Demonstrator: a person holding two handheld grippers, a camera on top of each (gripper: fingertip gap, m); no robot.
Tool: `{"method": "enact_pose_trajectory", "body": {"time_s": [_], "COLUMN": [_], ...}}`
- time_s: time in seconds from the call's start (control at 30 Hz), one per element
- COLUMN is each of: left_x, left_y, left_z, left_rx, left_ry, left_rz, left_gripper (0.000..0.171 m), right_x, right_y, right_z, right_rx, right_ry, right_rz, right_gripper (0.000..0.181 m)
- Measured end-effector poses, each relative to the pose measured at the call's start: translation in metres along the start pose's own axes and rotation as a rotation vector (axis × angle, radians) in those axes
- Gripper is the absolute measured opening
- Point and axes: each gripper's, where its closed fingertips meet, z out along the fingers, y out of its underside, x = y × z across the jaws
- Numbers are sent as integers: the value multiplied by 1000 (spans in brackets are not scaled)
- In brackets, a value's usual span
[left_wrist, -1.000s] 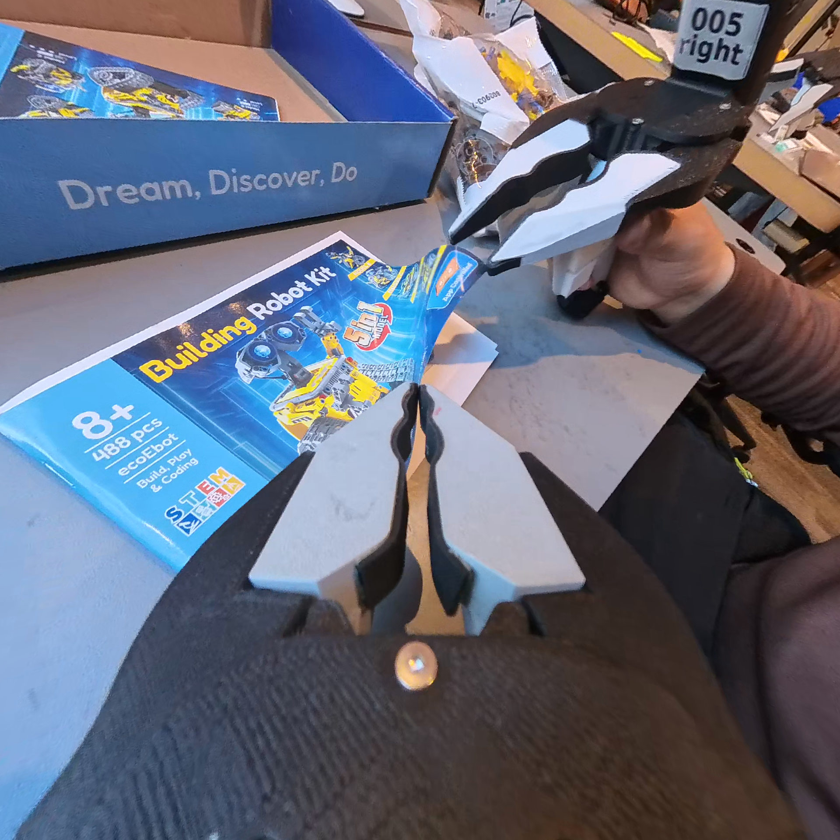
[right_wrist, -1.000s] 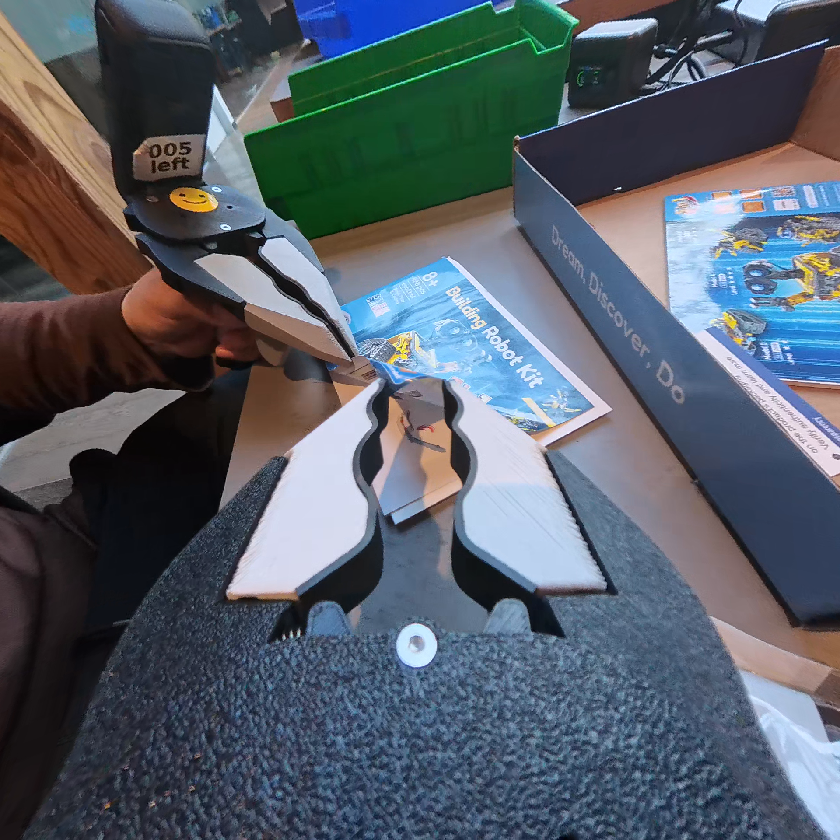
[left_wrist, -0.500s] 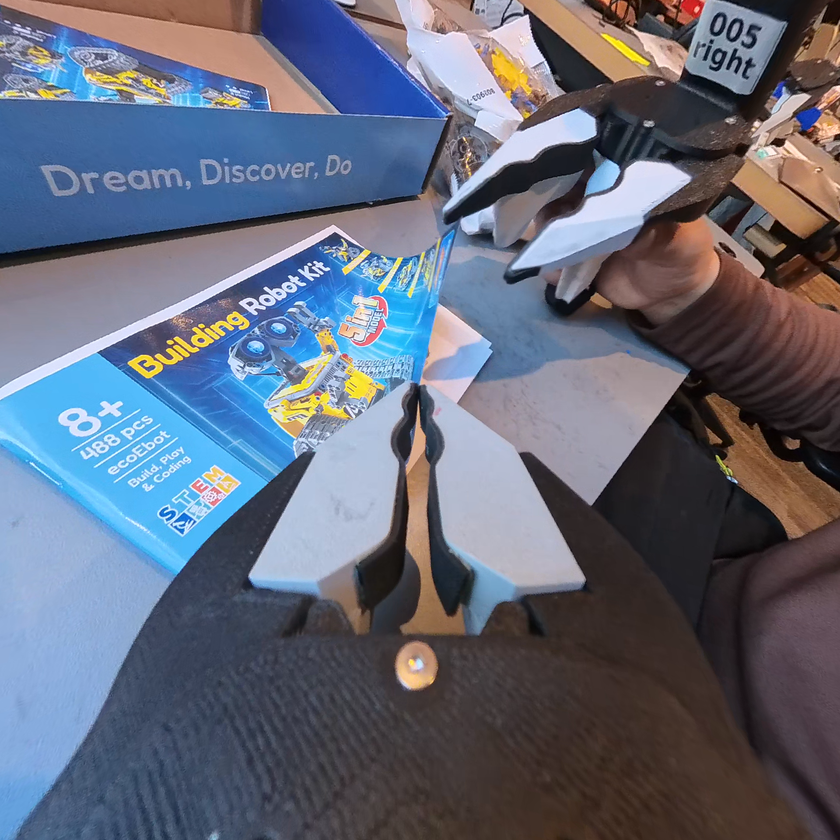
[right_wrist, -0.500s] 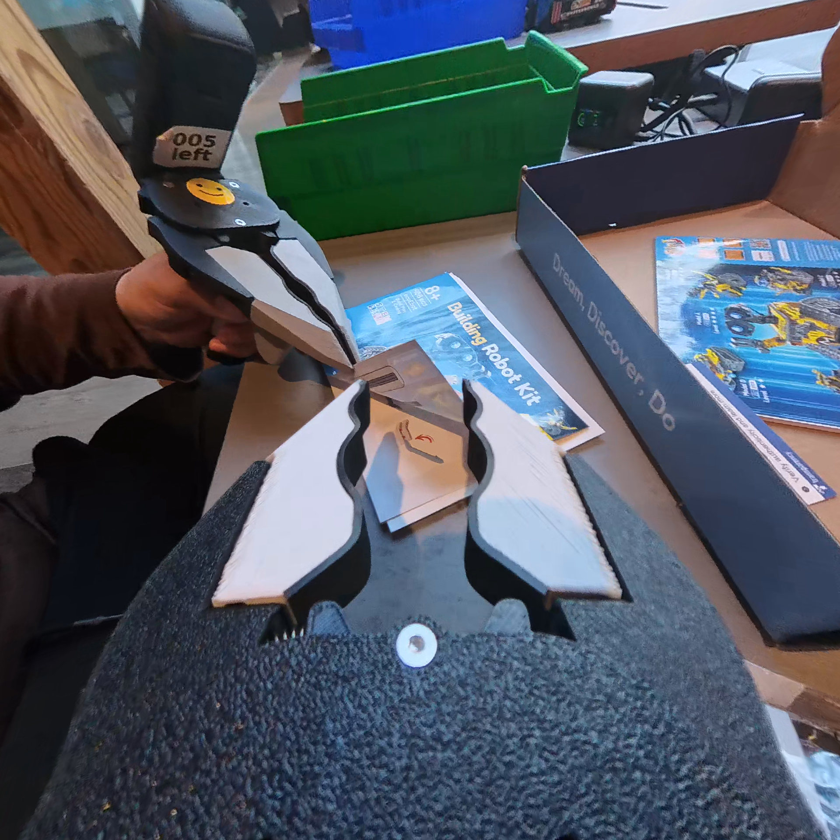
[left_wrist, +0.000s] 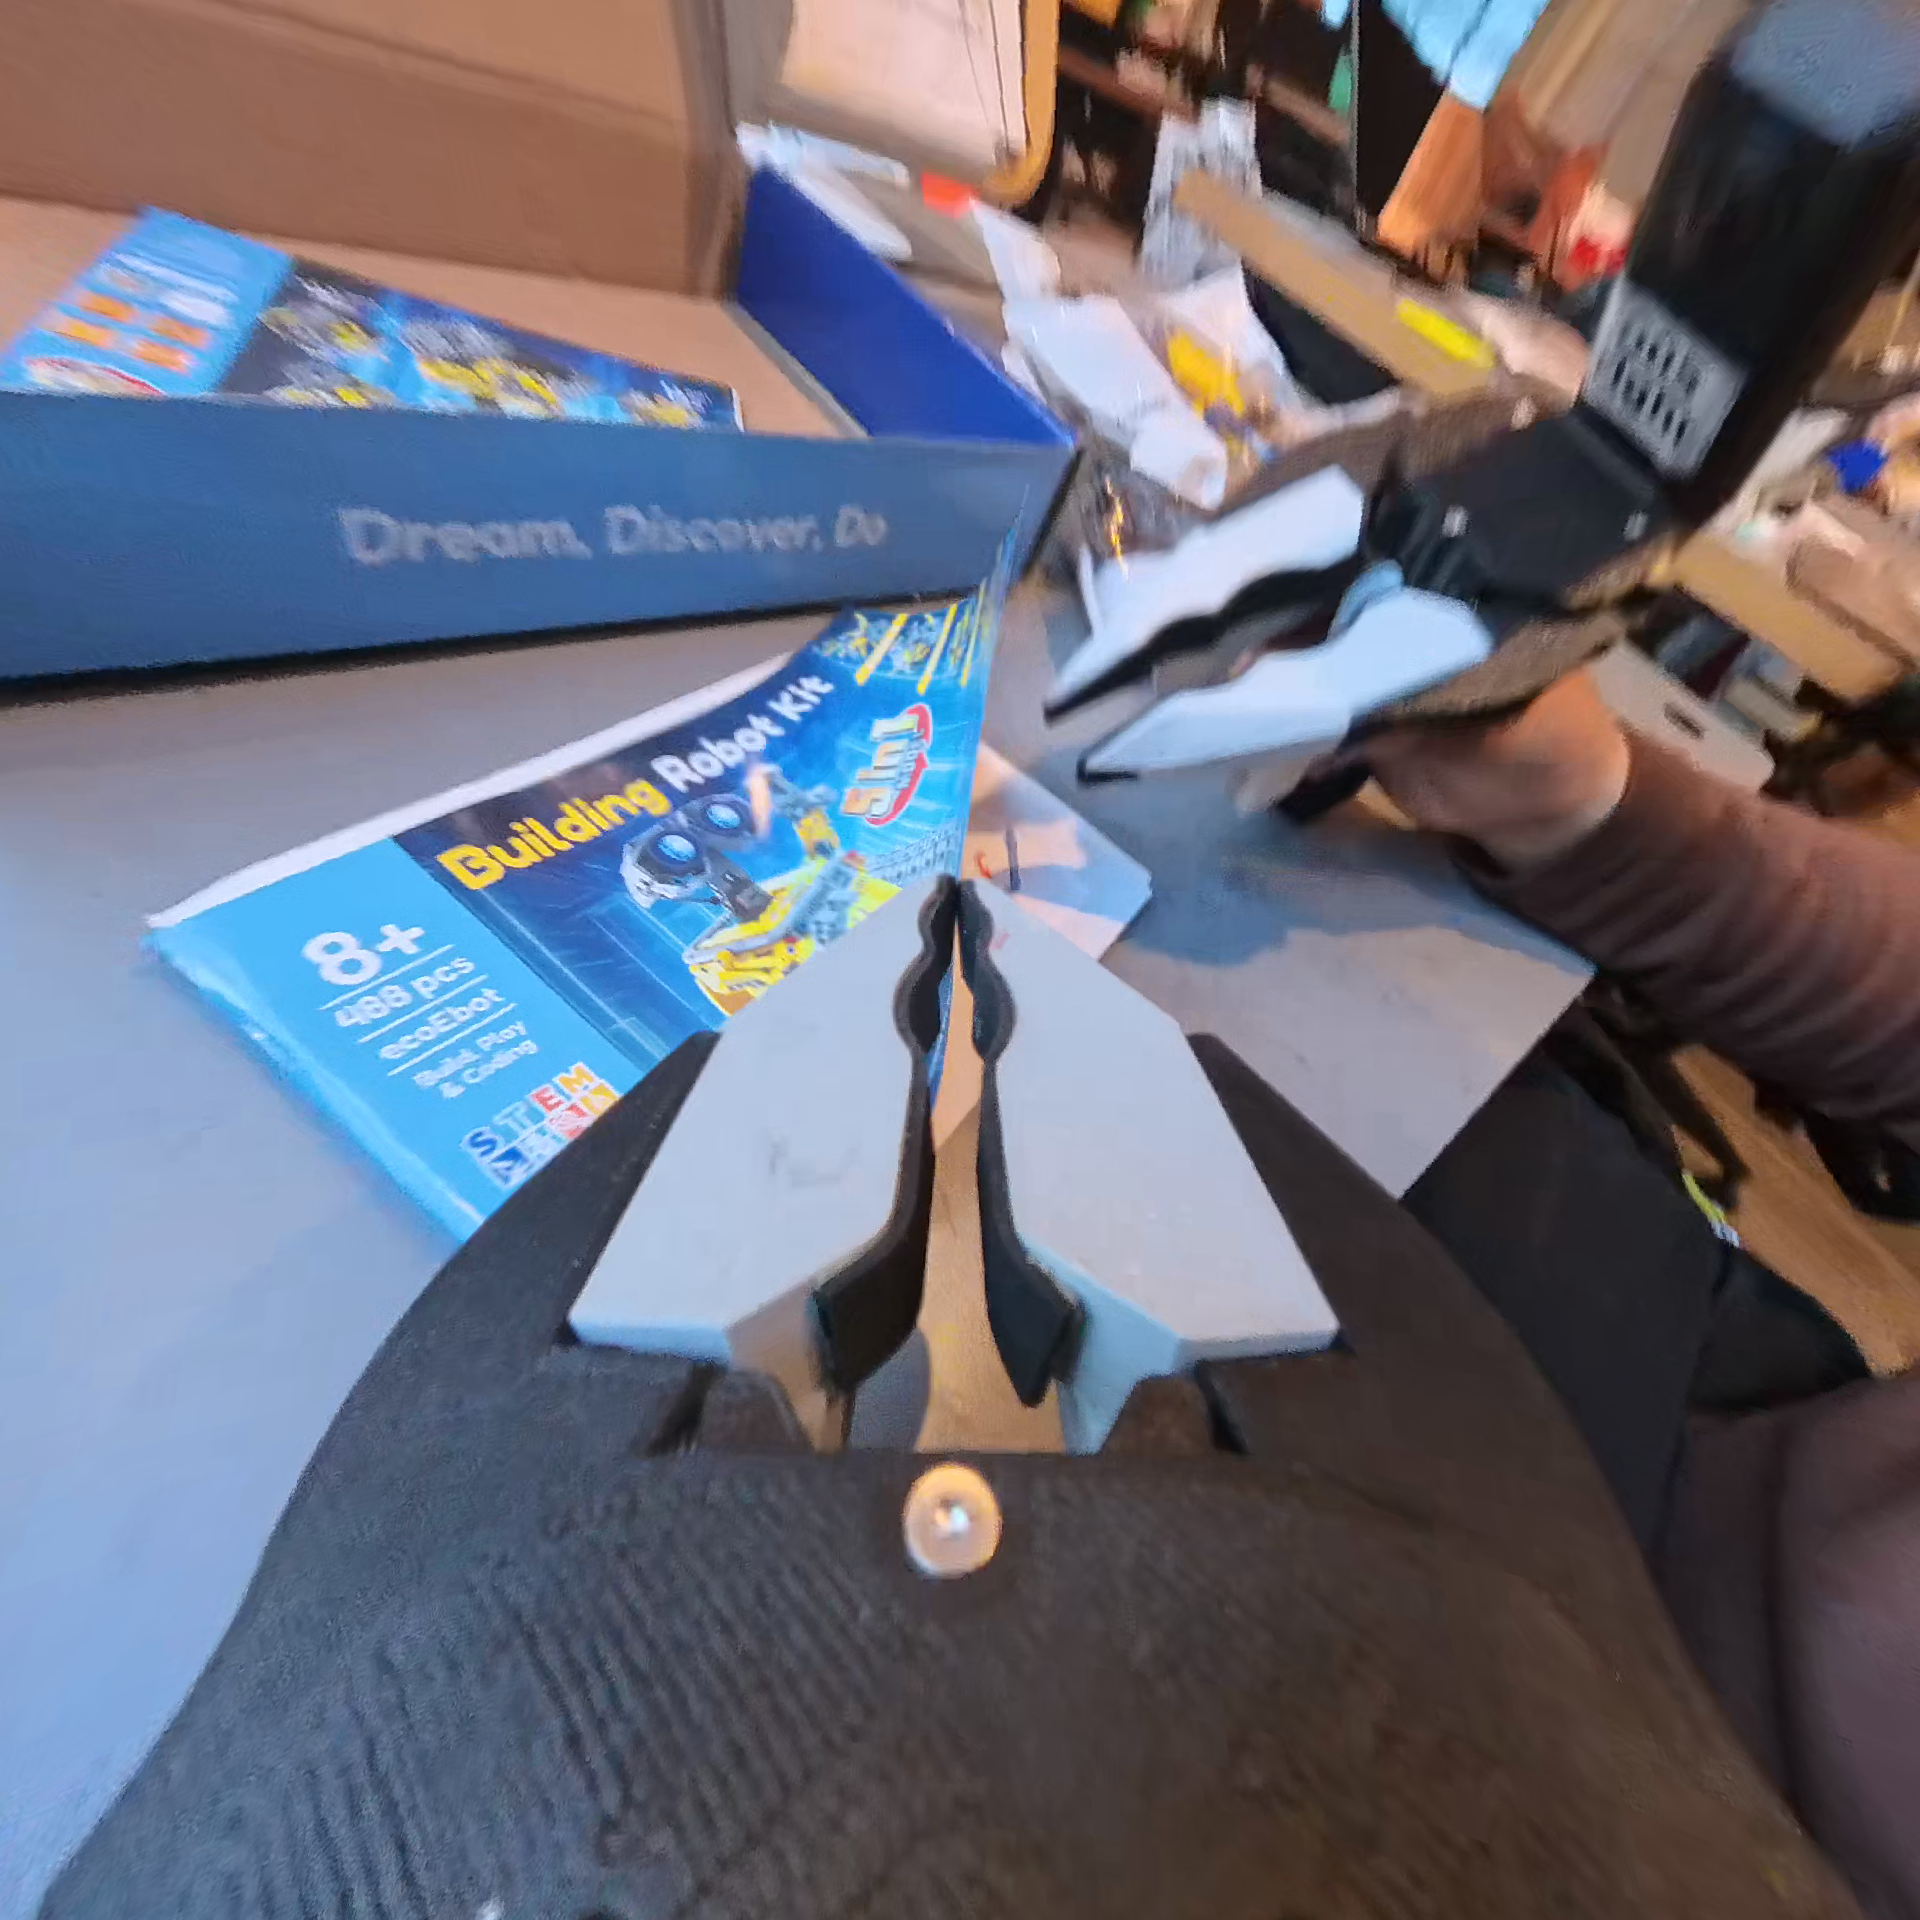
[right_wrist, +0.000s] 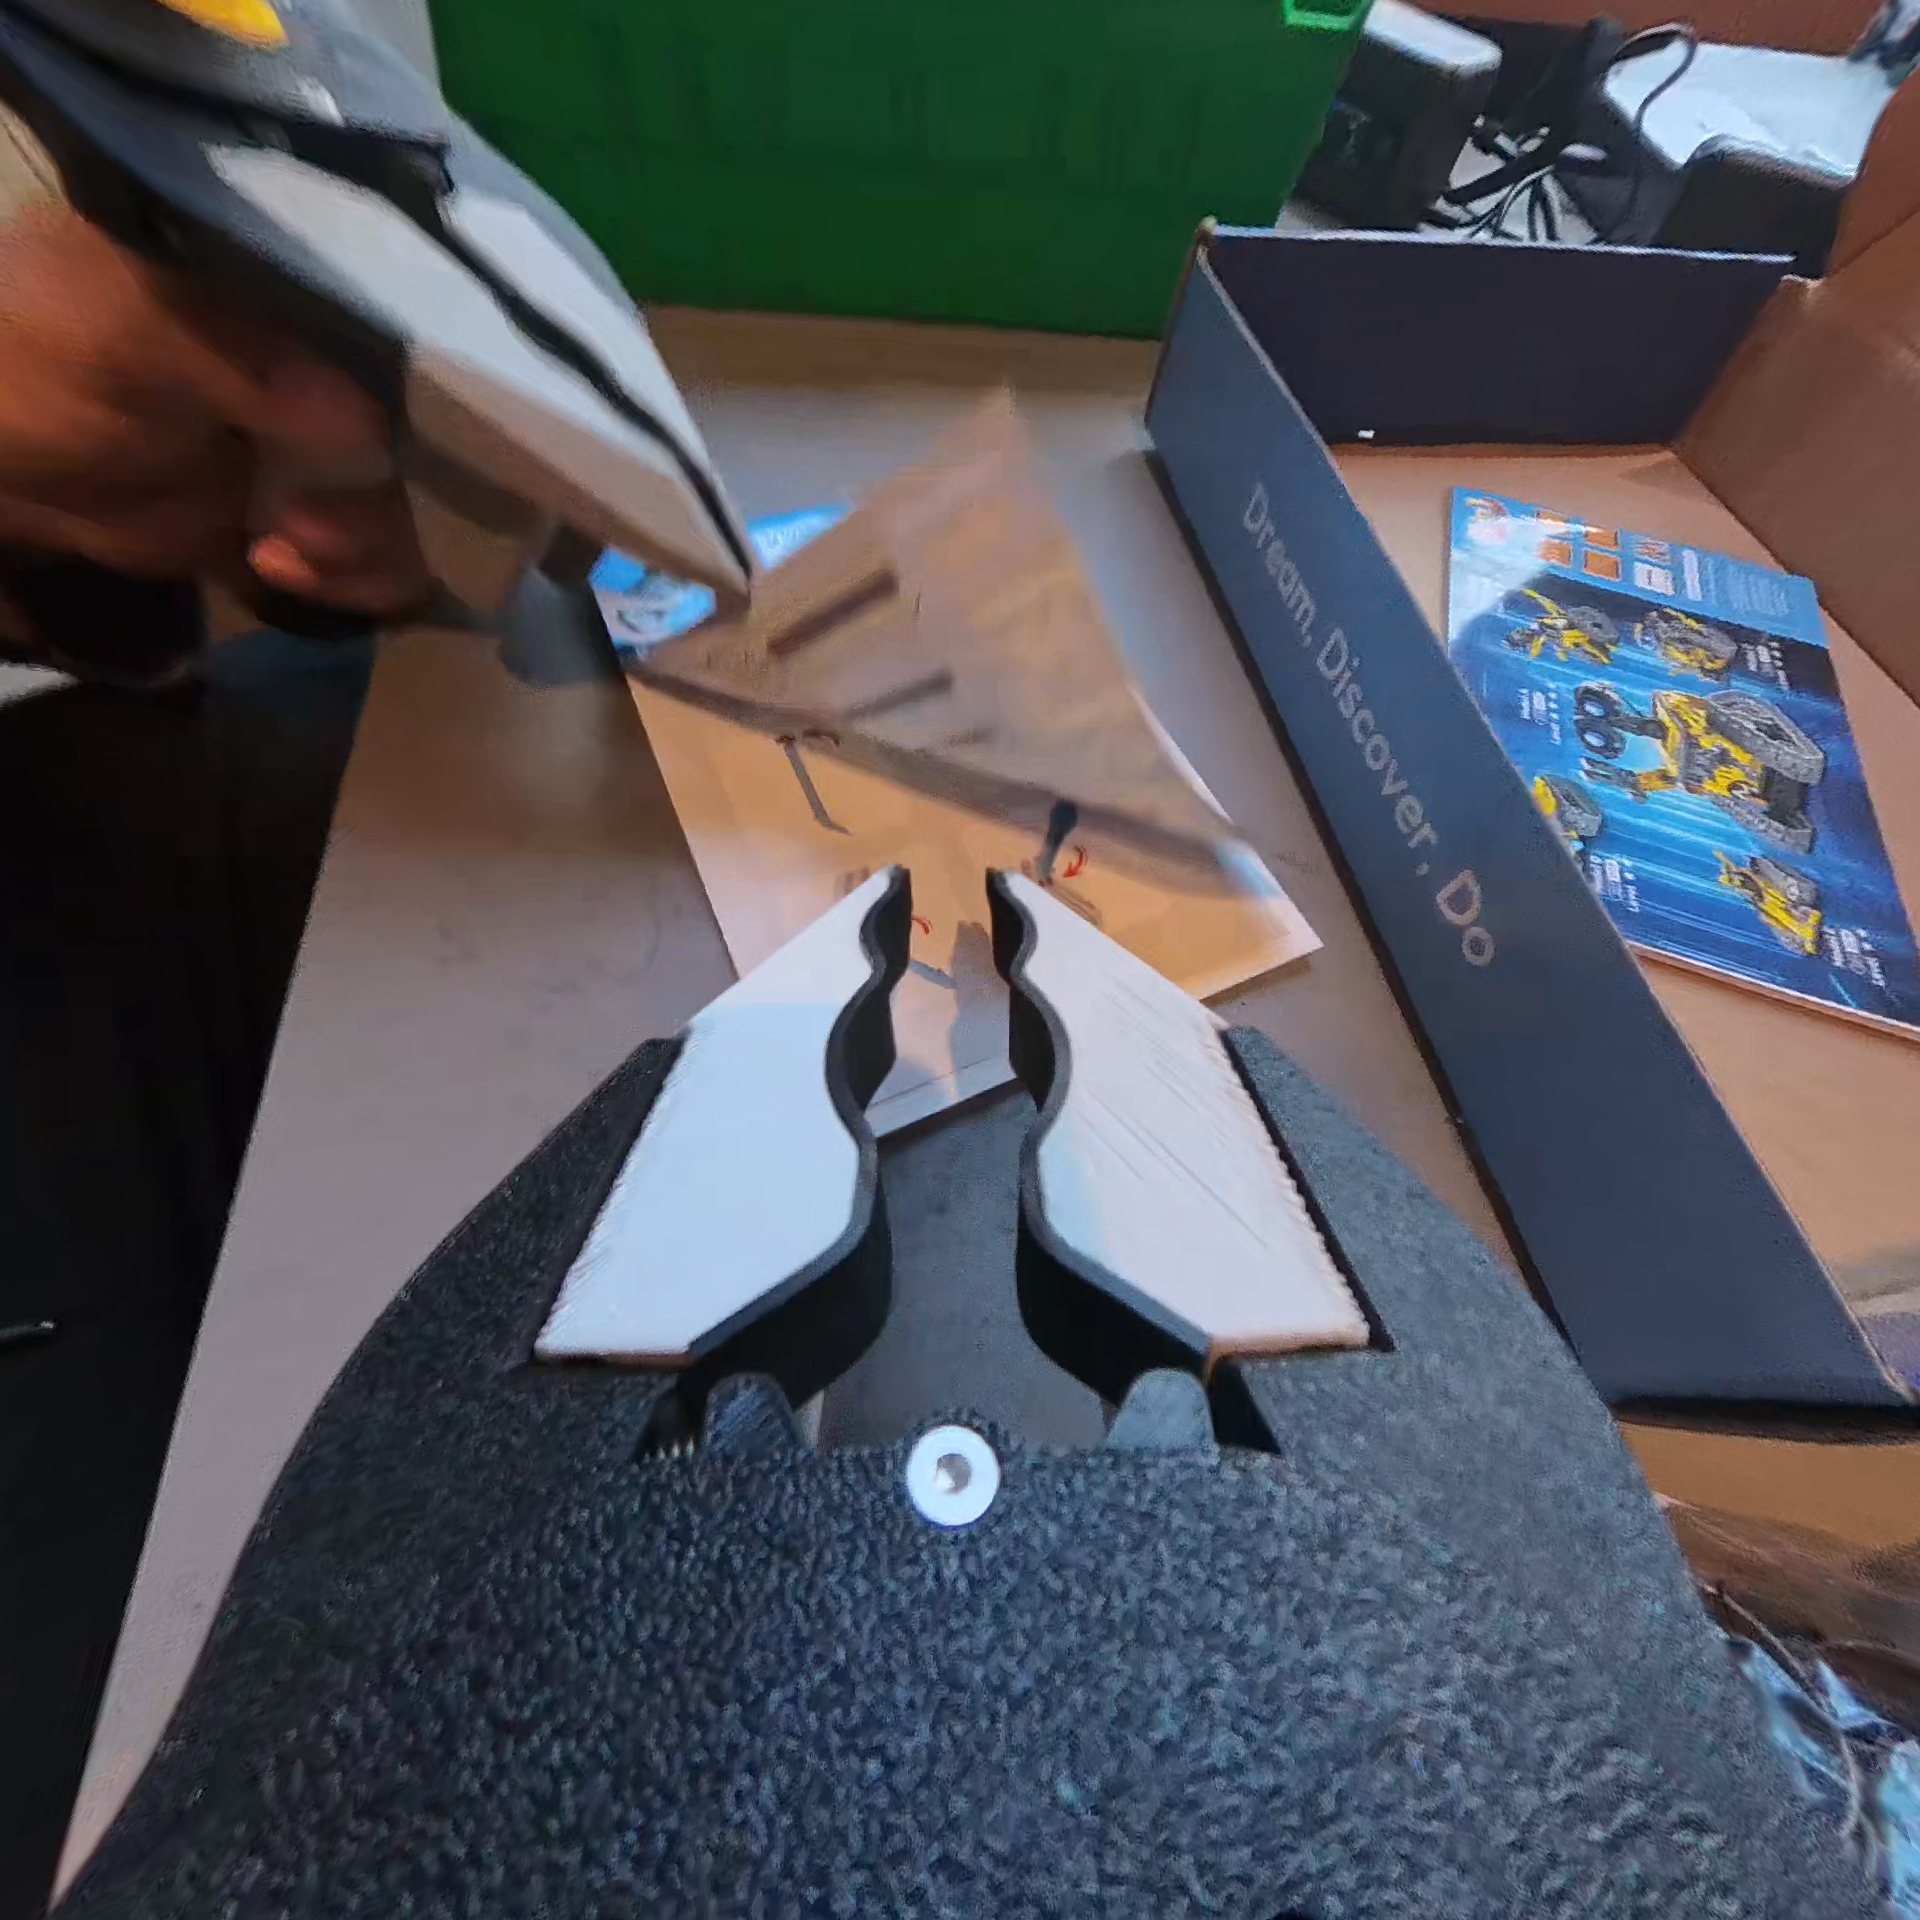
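Blue and glossy, the booklet (left_wrist: 582, 935) lies on the grey table (left_wrist: 208, 1143) with its cover lifted; my left gripper (left_wrist: 957, 894) is clamped on that cover's near edge, fingers pressed together with the sheet running up between them, so the page stands curled toward twelve o'clock. In the right wrist view the same gripper (right_wrist: 727, 566) comes in from ten o'clock, blurred, my hand (right_wrist: 156, 457) behind it, and the raised page shows as a pale smear over the opened white pages (right_wrist: 935, 810). My right gripper (right_wrist: 948, 883) holds nothing: its fingers stand a narrow gap apart, just above the near corner of the white pages, which show small drawings with red marks. From the left wrist view it (left_wrist: 1070, 738) hovers at two o'clock, just beside the lifted cover but apart from it. Beyond the booklet, at eleven o'clock in that view, sits a dark blue box (left_wrist: 520, 540) with a cardboard floor and a second printed sheet (left_wrist: 312, 343) lying inside. A green bin (right_wrist: 883, 156) stands at twelve o'clock in the right view, and clear bags (left_wrist: 1174, 384) of small parts lie past the box corner
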Motion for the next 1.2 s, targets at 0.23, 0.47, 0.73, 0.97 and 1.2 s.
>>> {"method": "enact_pose_trajectory", "body": {"time_s": [0.23, 0.47, 0.73, 0.97, 1.2], "left_x": [-52, -96, -98, -47, 17], "left_y": [-35, 1, 20, -27, 12], "left_z": [-69, -132, -163, -159, -67], "left_rx": [283, 226, 156, 221, 5], "left_ry": [-283, -610, -827, -777, -339], "left_rz": [-60, -78, -8, 189, 212], "left_gripper": [0, 0, 0, 0, 14], "right_x": [-19, -25, -29, -61, -8], "right_y": [22, 28, 33, 38, 0], "right_z": [15, 18, 8, -5, 20], "right_rx": [-168, -212, -238, -242, -223], "right_ry": [29, 81, 136, 7, 97], "right_rz": [-240, -362, -294, -217, -237], "right_gripper": [0, 0, 0, 0, 0]}}
